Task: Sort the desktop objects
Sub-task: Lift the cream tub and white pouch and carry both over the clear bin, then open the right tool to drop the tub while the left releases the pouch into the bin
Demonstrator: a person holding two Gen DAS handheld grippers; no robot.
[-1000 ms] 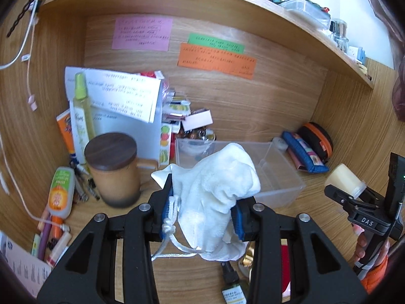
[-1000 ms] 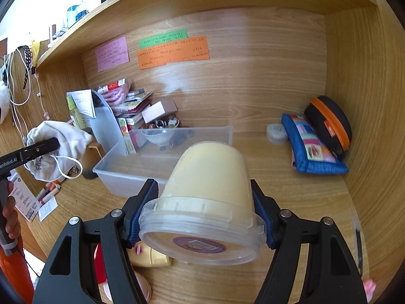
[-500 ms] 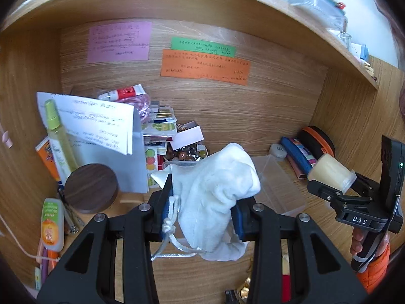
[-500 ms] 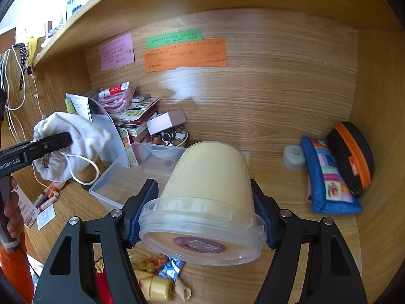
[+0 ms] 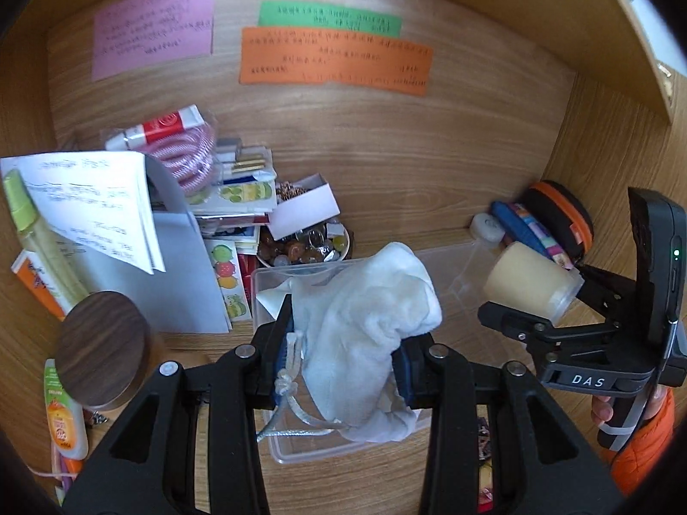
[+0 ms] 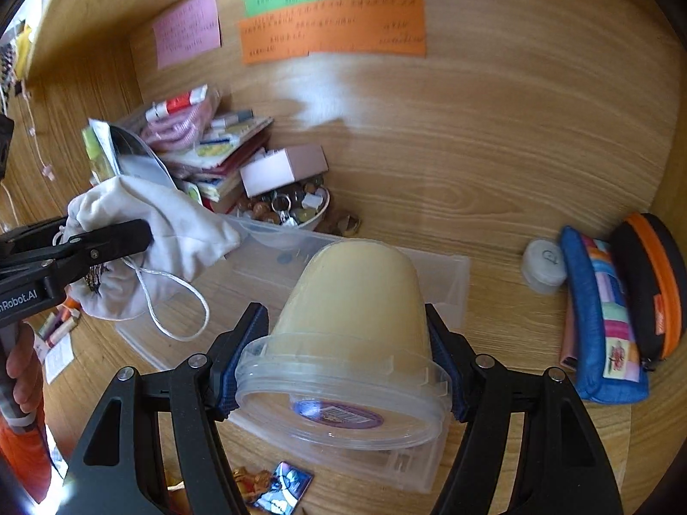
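Observation:
My left gripper (image 5: pixel 348 343) is shut on a white drawstring pouch (image 5: pixel 369 322) and holds it above the near end of a clear plastic bin (image 5: pixel 300 446). The pouch also shows at the left of the right wrist view (image 6: pixel 141 240). My right gripper (image 6: pixel 348 347) is shut on a cream plastic tub (image 6: pixel 352 309) with a clear lid, held on its side above the bin (image 6: pixel 446 283). The tub also shows at the right of the left wrist view (image 5: pixel 528 283), over the bin's right side.
A stack of books and papers (image 5: pixel 223 201), a bowl of trinkets (image 5: pixel 305 249) and a wood-lidded jar (image 5: pixel 103 347) stand at the back left. A blue pouch (image 6: pixel 601 313), a black-orange case (image 6: pixel 648 283) and a small round white box (image 6: pixel 543 264) lie at the right. Candy wrappers (image 6: pixel 275 485) lie in front.
Both grippers have moved forward and up over the clear bin, closer to the back wall. The pouch and the tub stay gripped.

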